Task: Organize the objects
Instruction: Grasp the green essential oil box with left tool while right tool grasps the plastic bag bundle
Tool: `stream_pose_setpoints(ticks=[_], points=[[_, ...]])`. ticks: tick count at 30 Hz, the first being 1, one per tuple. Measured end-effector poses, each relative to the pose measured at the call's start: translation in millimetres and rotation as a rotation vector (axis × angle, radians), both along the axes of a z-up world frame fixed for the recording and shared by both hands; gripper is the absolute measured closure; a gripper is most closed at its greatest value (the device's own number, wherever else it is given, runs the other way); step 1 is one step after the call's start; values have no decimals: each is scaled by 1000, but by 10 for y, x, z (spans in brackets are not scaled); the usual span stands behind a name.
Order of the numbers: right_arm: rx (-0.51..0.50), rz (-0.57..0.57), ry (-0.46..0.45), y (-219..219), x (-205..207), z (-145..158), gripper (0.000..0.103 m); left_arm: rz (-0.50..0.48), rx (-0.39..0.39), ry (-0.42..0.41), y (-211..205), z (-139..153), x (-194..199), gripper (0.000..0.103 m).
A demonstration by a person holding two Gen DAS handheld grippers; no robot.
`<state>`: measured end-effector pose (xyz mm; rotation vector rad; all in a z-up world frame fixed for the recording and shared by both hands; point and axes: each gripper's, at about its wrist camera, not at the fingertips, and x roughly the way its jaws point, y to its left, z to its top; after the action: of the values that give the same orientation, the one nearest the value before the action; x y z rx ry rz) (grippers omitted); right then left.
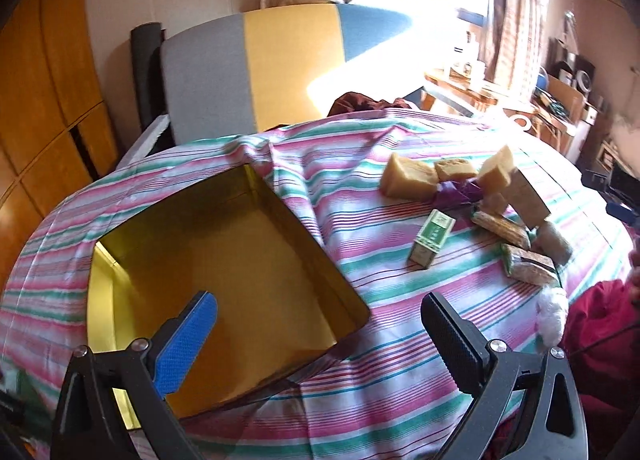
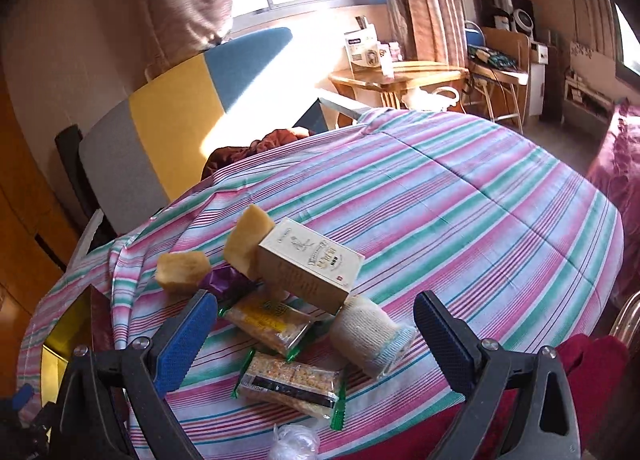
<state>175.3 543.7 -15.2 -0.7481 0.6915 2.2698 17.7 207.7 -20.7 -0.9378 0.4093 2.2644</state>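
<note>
- Broadly, a striped cloth (image 2: 460, 200) covered the whole work surface, and everything else is placed here relative to the gold tin (image 1: 224, 260) that sat open and empty on it.
- Off to the tin's right lay the heap to be sorted, well apart from it; the beige carton (image 2: 308, 264) was the biggest piece and leaned on top of the pile.
- Yellow foam blocks (image 1: 408, 180) sat at the heap's far edge, farther from the tin's near rim than the carton.
- Two snack bar packets (image 2: 292, 384) lay at the heap's near side, with a rolled sock (image 2: 368, 336) just beside them.
- A small green box (image 1: 432, 238) stood alone between the tin and the heap, the closest item to the tin.
- The left gripper (image 1: 320, 340) hovered over the tin's near corner, jaws spread wide and carrying nothing.
- The right gripper (image 2: 316, 336) hung over the heap, likewise spread and empty, the packets and sock between its fingers' lines.
- Nothing was in the tin, so I judge the sorting was at its first pick; the next move called for lowering the right gripper onto one near item, squarely enough not to topple the leaning carton.
</note>
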Motion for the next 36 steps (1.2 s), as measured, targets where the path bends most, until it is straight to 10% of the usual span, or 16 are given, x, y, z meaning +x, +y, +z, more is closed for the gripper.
stream_pose_setpoints(ticks=[10, 23, 30, 36], points=[[-192, -35, 84, 247, 128, -281, 3, -236, -115, -12, 1018, -350, 10, 1], [-228, 13, 93, 253, 65, -316, 2, -259, -286, -70, 1883, -844, -367, 4], [-231, 21, 62, 256, 15, -345, 2, -226, -230, -179, 1837, -984, -411, 72], [-251, 59, 3, 218, -88, -417, 4, -241, -217, -108, 1607, -952, -100, 72]])
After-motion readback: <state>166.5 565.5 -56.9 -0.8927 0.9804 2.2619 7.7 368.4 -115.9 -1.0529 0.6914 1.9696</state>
